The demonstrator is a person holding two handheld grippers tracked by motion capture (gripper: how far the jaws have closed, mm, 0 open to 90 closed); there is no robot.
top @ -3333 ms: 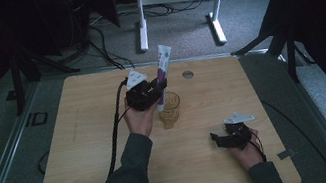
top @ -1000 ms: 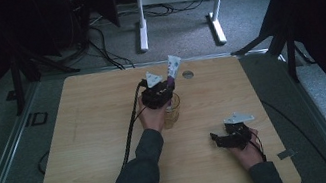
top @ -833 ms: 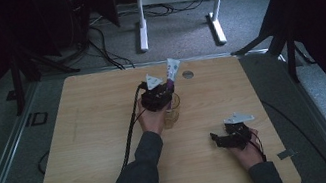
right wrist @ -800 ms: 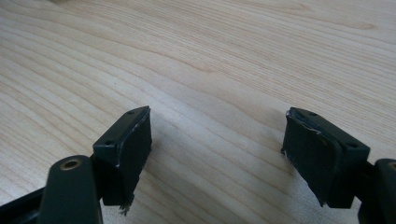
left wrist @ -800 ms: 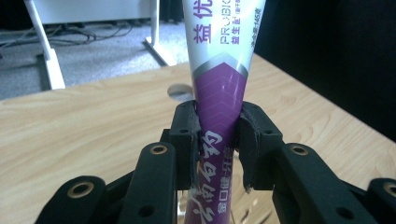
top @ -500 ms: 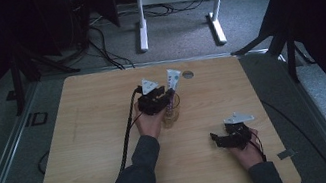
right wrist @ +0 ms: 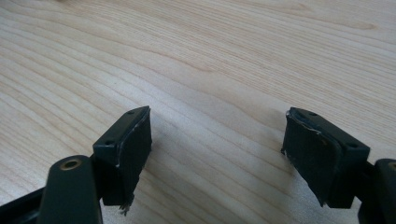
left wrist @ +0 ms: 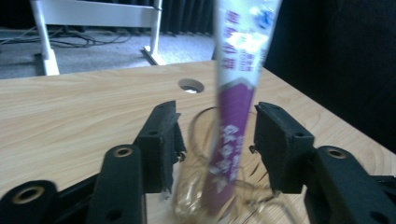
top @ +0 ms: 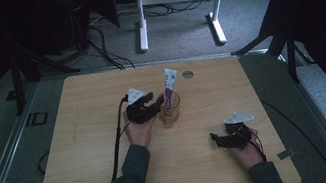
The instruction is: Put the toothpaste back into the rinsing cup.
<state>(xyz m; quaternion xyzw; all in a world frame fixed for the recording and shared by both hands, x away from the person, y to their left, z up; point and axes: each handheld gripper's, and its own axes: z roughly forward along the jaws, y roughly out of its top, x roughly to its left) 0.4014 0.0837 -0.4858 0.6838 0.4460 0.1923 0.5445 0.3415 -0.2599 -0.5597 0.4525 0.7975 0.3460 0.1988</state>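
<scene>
Left gripper: your left gripper (top: 153, 107) sits just left of the glass, and its jaws have just been opening; they now stand wide.
Between the jaws: in the left gripper view (left wrist: 212, 135) the tube passes between the two black pads with a gap on either side, so you are not pressing on it.
Tube: the white and purple tube (top: 169, 88) stands in the glass, leaning slightly, its white end upward; close up (left wrist: 236, 107) its print is blurred.
Glass: the clear glass (top: 170, 111) stands on the table near the middle, just beside your left gripper; its rim (left wrist: 201, 128) shows between the pads.
Right gripper: your right gripper (top: 216, 139) rests low over the table near the front right, well apart from the glass; its jaws are spread wide with only bare wood between them (right wrist: 217, 135).
Table: light wooden table (top: 82, 136) with a round hole (top: 188, 74) near its far edge, just beyond the glass.
</scene>
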